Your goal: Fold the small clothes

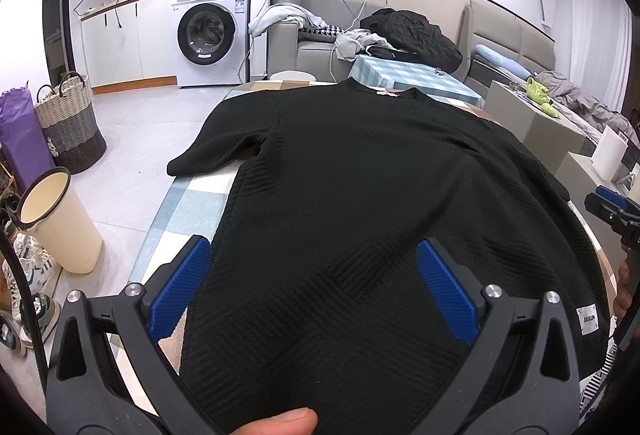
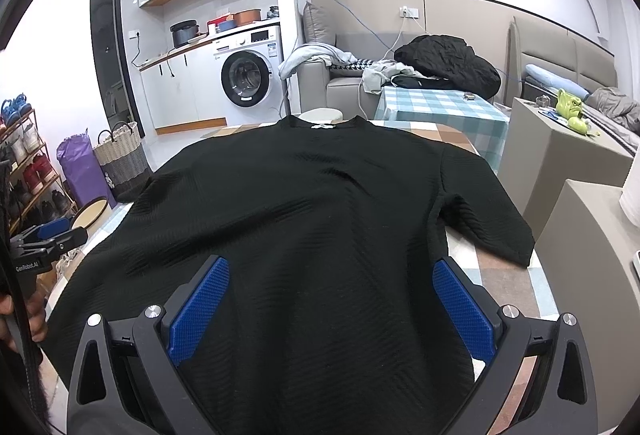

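Observation:
A black ribbed short-sleeved shirt (image 1: 360, 187) (image 2: 304, 203) lies flat on the table (image 1: 192, 203) (image 2: 504, 275), collar at the far end and hem towards me. My left gripper (image 1: 314, 247) is open over the hem's left part, its blue pads (image 1: 180, 287) wide apart with cloth between them. My right gripper (image 2: 330, 265) is open over the hem's right part, near the right sleeve (image 2: 488, 231). Each gripper shows at the edge of the other's view: the right one (image 1: 612, 211) and the left one (image 2: 48, 235). A thumb (image 1: 280, 423) rests at the bottom edge.
A cream bin (image 1: 60, 219), a woven basket (image 1: 72, 123) and a purple bag (image 1: 20, 131) stand on the floor to the left. Behind are a washing machine (image 1: 212, 31), a sofa with clothes (image 1: 412, 31) and a checked side table (image 1: 412, 75). Beige boxes (image 2: 560, 155) stand on the right.

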`<state>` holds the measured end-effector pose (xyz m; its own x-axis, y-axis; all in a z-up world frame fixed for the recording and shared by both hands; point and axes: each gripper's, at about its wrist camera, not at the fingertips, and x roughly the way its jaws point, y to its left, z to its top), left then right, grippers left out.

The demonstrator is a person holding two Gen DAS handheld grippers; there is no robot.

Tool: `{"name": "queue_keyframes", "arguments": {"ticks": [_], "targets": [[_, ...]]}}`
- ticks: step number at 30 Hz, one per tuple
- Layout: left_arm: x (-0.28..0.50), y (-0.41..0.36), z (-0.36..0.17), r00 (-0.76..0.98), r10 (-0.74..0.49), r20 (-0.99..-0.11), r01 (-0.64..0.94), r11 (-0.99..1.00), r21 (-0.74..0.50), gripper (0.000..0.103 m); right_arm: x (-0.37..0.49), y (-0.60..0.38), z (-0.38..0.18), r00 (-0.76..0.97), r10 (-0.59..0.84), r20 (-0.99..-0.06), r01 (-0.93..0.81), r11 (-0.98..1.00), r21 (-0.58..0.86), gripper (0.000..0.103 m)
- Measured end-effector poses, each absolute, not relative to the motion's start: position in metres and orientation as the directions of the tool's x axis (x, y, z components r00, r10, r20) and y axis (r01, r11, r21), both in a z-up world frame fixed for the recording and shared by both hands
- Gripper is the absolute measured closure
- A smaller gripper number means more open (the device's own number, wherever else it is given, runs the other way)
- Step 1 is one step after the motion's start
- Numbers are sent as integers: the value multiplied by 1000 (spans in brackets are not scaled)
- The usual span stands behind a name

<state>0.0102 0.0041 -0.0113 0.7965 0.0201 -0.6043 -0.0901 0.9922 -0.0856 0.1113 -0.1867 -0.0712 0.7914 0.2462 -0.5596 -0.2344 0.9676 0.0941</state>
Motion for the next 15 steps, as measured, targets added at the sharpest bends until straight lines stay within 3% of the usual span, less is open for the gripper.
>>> {"name": "queue_keyframes", "arguments": {"ticks": [6, 15], "targets": [[16, 6, -14, 782, 38, -622, -104, 992, -71, 1, 117, -197, -73, 784, 227, -577, -198, 974, 114, 0], [31, 3, -6, 759, 43, -649, -98, 994, -48, 1, 128, -235, -68, 761, 242, -601, -102, 961, 258, 0]]}}
